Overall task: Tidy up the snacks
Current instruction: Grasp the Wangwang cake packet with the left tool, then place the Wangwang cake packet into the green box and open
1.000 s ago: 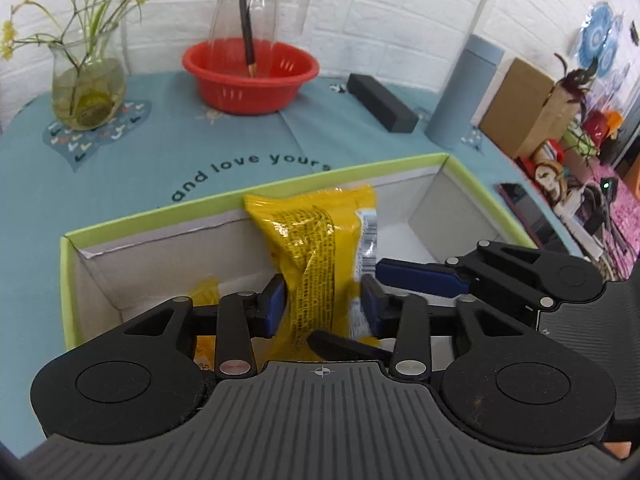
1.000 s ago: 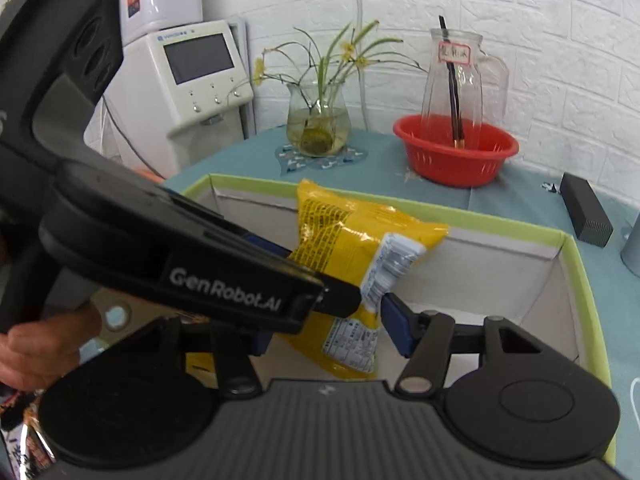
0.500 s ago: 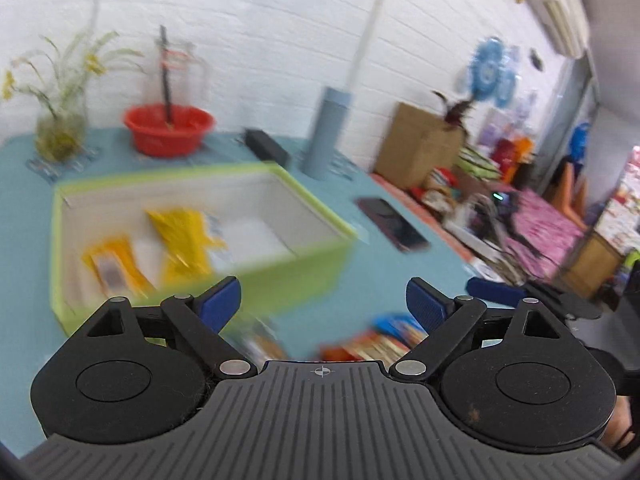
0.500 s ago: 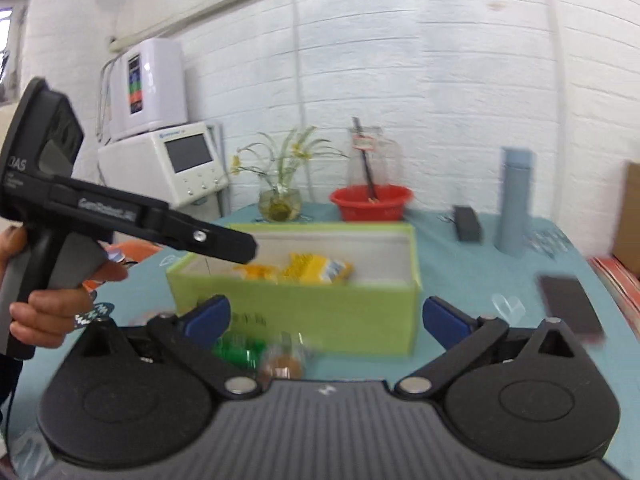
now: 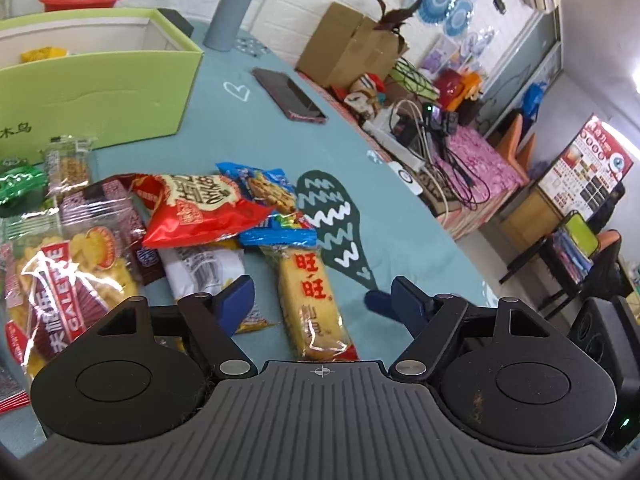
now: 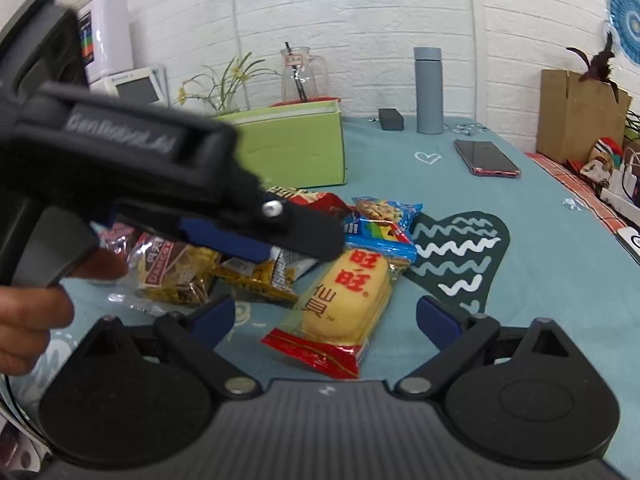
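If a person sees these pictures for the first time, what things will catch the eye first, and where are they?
First comes the pile of bright snack packets on the blue tablecloth, above all the red chip bag and the yellow rice cracker pack lying between the open fingers of both grippers. Behind the pile stands the green box, with a yellow packet inside. To the right lies a dark phone.

Teal tablecloth-covered table point(image 5: 224, 128), green box point(image 5: 100, 88), snack packets point(image 5: 200, 208), phone point(image 5: 288, 94), grey flask point(image 5: 232, 4)

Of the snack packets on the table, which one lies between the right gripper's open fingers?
The yellow rice-cracker packet with red characters; the red chip bag and blue cookie packet lie farther away.
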Tool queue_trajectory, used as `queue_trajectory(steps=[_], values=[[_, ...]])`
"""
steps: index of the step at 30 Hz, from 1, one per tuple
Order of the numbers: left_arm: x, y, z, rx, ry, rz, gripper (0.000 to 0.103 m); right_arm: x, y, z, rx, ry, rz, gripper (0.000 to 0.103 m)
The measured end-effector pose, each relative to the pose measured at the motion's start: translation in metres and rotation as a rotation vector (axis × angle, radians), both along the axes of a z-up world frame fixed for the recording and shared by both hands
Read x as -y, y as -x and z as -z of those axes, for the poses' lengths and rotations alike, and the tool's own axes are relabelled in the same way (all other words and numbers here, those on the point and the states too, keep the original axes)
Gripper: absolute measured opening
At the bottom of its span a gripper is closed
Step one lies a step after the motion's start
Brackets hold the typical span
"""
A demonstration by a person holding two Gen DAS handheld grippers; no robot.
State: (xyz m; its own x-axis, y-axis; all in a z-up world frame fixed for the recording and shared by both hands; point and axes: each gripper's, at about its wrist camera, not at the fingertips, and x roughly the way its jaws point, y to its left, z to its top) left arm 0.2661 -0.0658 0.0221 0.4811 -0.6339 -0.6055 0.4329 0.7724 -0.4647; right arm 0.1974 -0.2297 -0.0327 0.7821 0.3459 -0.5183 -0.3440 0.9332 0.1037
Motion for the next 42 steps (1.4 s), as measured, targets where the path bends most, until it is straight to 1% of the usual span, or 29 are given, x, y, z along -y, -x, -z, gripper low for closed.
queue_trajectory(steps=[3, 5, 8, 10, 11, 12, 13, 14, 15, 18, 21, 23, 26, 28, 30, 34, 38, 39, 41, 42], values=[[0.013, -0.003, 0.002, -0.001, -0.022, 0.017, 0.06, 0.003, -0.002, 0.003, -0.003, -0.018, -0.009, 0.089], [0.021, -0.008, 0.009, -0.017, -0.059, 0.022, 0.056, 0.006, -0.004, 0.004, -0.007, -0.033, -0.004, 0.087], [0.028, -0.016, 0.023, -0.06, -0.102, 0.028, 0.046, 0.008, -0.007, 0.006, -0.012, -0.025, 0.017, 0.086], [0.031, -0.015, 0.029, -0.068, -0.117, 0.034, 0.036, 0.006, -0.01, 0.009, -0.019, -0.019, 0.02, 0.079], [0.032, -0.014, 0.029, -0.058, -0.127, 0.036, 0.032, 0.005, -0.011, 0.011, -0.031, -0.015, 0.014, 0.069], [0.033, -0.014, 0.029, -0.058, -0.132, 0.043, 0.026, 0.003, -0.01, 0.013, -0.02, -0.005, 0.011, 0.063], [0.031, -0.014, 0.03, -0.066, -0.128, 0.044, 0.024, 0.0, -0.009, 0.012, -0.015, 0.02, 0.016, 0.062], [0.028, -0.013, 0.029, -0.077, -0.112, 0.044, 0.023, 0.0, -0.008, 0.011, -0.017, 0.03, 0.018, 0.059], [0.025, -0.011, 0.025, -0.081, -0.091, 0.046, 0.023, 0.002, -0.006, 0.008, -0.018, 0.019, 0.02, 0.056], [0.016, -0.01, 0.003, -0.054, -0.036, 0.049, 0.023, 0.006, -0.001, -0.01, 0.01, -0.007, 0.013, 0.056], [0.005, -0.021, -0.025, -0.001, -0.028, 0.028, 0.024, -0.001, -0.007, -0.034, 0.073, 0.022, -0.01, 0.057], [-0.007, -0.039, -0.042, 0.034, -0.038, -0.004, 0.024, -0.012, -0.025, -0.047, 0.115, 0.05, -0.04, 0.057], [-0.03, -0.073, -0.064, 0.082, -0.07, -0.091, 0.022, -0.034, -0.067, -0.065, 0.163, 0.073, -0.114, 0.057], [-0.049, -0.102, -0.073, 0.096, -0.085, -0.145, 0.022, -0.051, -0.103, -0.074, 0.183, 0.08, -0.161, 0.057], [-0.068, -0.134, -0.077, 0.091, -0.09, -0.19, 0.022, -0.07, -0.141, -0.08, 0.195, 0.092, -0.206, 0.057], [-0.095, -0.196, -0.068, 0.049, -0.105, -0.248, 0.021, -0.101, -0.217, -0.081, 0.157, 0.089, -0.264, 0.057], [-0.109, -0.241, -0.046, 0.001, -0.13, -0.269, 0.021, -0.124, -0.272, -0.066, 0.084, 0.101, -0.291, 0.058], [-0.111, -0.246, -0.042, -0.008, -0.131, -0.272, 0.022, -0.128, -0.281, -0.062, 0.068, 0.105, -0.295, 0.06], [-0.115, -0.252, -0.04, -0.006, -0.139, -0.278, 0.03, -0.13, -0.293, -0.056, 0.049, 0.102, -0.297, 0.062], [-0.115, -0.249, -0.043, 0.014, -0.152, -0.285, 0.038, -0.131, -0.292, -0.055, 0.049, 0.095, -0.295, 0.063]])
